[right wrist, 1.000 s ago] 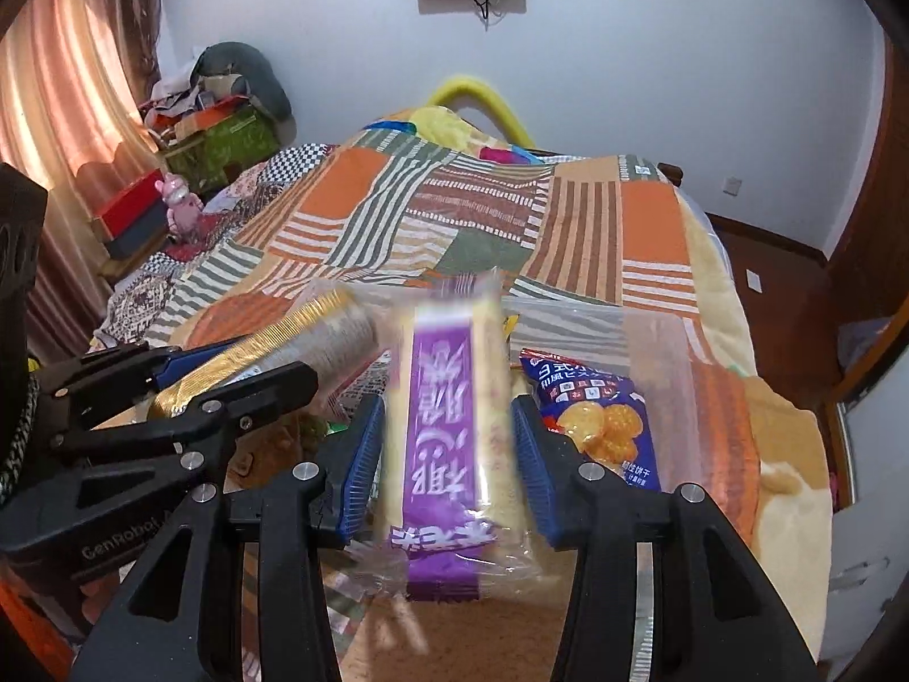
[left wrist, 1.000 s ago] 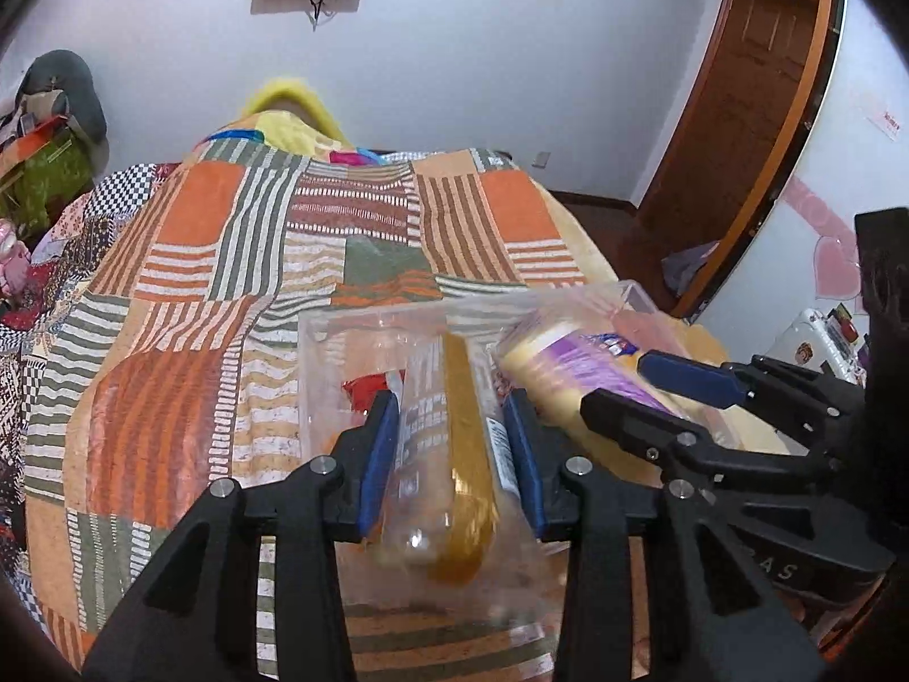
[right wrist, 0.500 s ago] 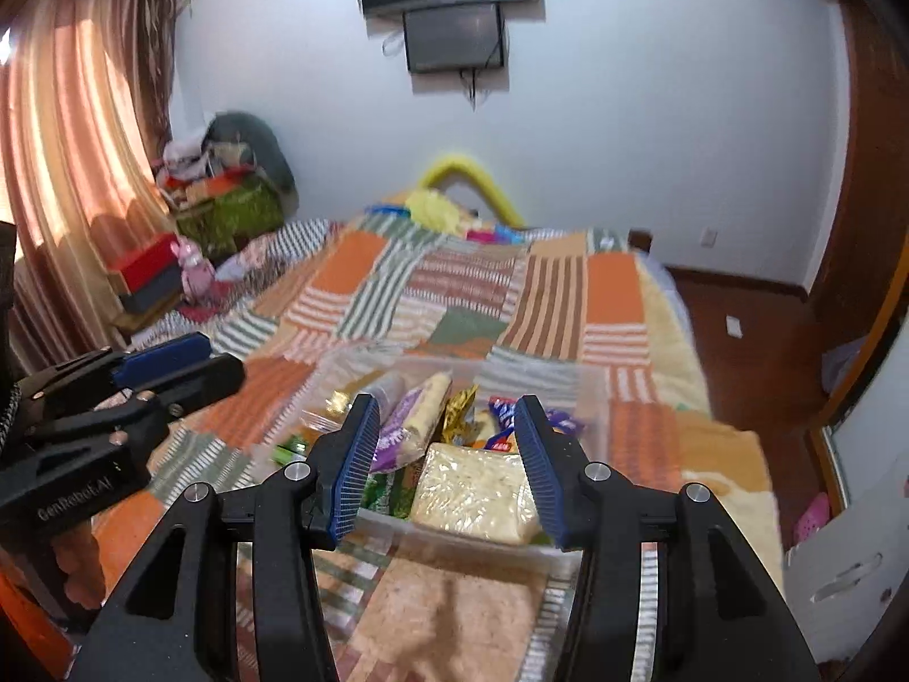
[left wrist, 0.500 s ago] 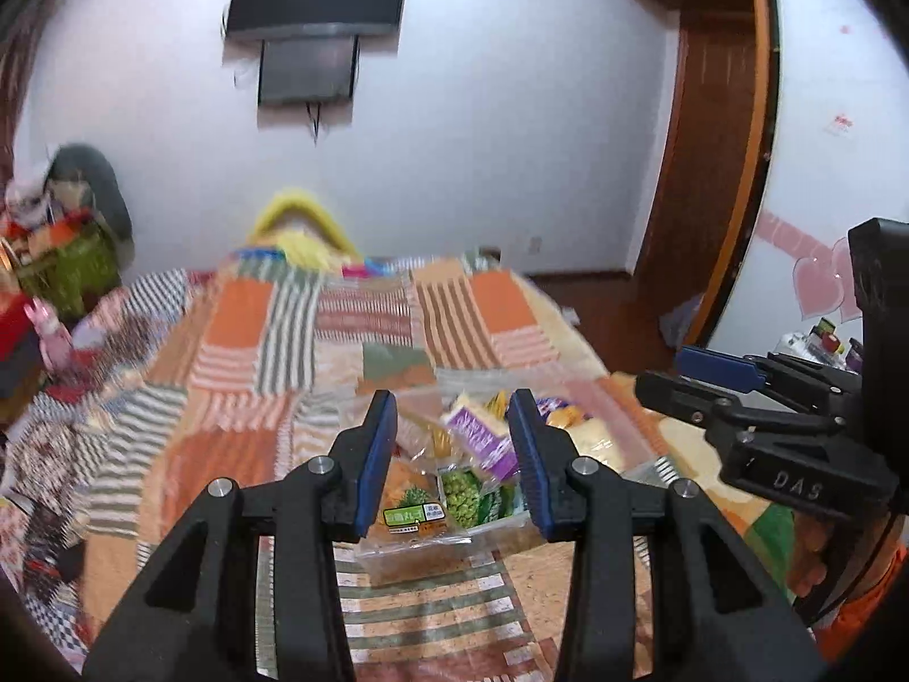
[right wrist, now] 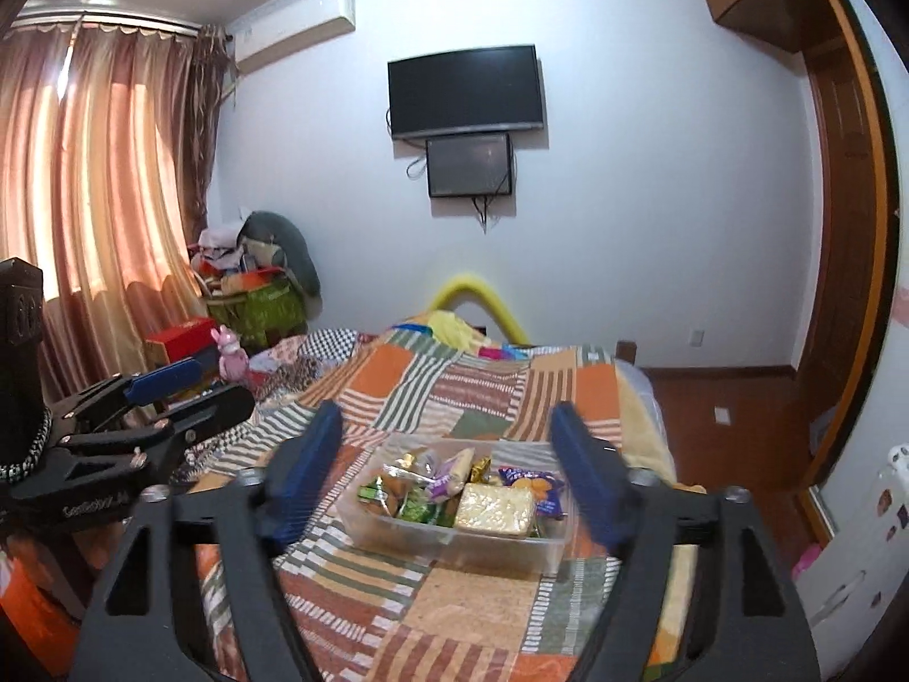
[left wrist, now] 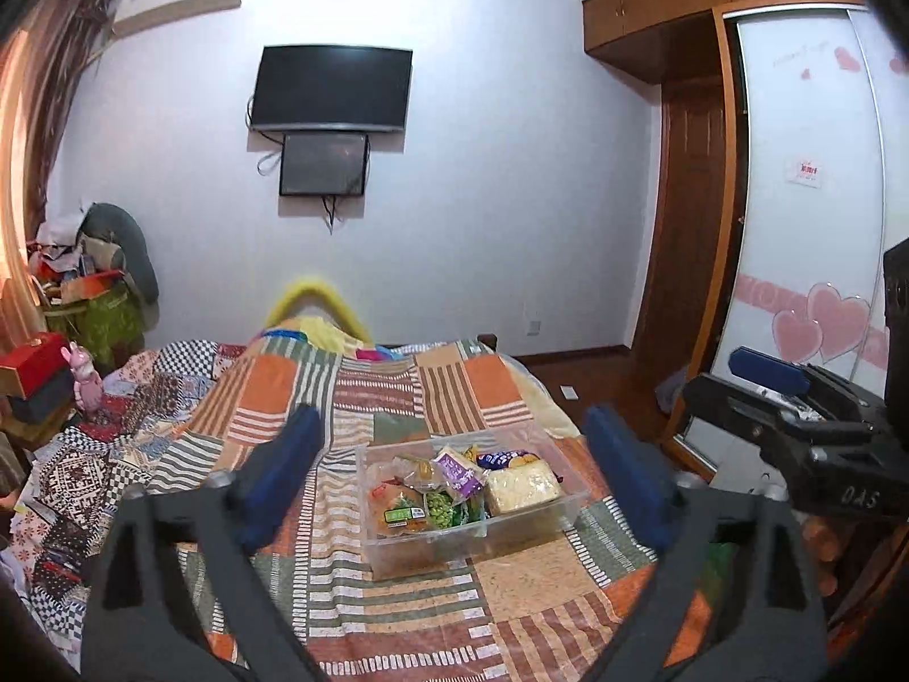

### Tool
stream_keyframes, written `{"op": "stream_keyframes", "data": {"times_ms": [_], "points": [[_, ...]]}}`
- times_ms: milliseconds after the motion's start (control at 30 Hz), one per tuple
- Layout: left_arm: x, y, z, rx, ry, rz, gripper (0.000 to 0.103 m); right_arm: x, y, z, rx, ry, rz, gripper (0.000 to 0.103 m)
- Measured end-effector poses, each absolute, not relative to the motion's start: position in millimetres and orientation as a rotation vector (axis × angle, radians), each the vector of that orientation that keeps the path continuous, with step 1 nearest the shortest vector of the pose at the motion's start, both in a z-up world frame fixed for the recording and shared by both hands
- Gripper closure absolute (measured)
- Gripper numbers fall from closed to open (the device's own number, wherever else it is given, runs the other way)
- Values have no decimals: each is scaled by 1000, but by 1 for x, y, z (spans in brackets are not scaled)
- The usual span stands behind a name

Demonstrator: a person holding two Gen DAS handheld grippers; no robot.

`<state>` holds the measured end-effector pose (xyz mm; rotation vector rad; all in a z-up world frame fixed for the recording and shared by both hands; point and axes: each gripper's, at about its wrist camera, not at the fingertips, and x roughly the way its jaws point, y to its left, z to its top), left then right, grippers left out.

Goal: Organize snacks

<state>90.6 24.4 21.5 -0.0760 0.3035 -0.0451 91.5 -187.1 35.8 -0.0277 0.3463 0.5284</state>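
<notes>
Snacks fill the clear plastic bin on the patchwork bed, ahead between my empty, spread jaws; packing looks finished, with nothing loose to fetch.

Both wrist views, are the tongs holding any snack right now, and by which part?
Nothing is held. The left tongs and right tongs are both open and empty, hanging above the bed; the snacks lie in the clear bin.

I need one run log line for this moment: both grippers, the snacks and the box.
left gripper: open, holds nothing | right gripper: open, holds nothing | snacks: inside clear box | box: on patchwork bedspread
</notes>
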Motion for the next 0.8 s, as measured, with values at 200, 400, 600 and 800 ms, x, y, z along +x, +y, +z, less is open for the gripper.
{"op": "stream_keyframes", "data": {"times_ms": [200, 400, 600, 800], "points": [[77, 19, 24, -42, 289, -24, 1, 85, -177, 32, -43, 313, 488, 2], [73, 23, 22, -61, 293, -20, 0, 72, -176, 33, -54, 271, 467, 0], [70, 25, 20, -69, 286, -15, 0, 64, -178, 31, -54, 263, 463, 0], [71, 26, 19, -77, 289, -14, 0, 60, -181, 28, -44, 262, 463, 0]]}}
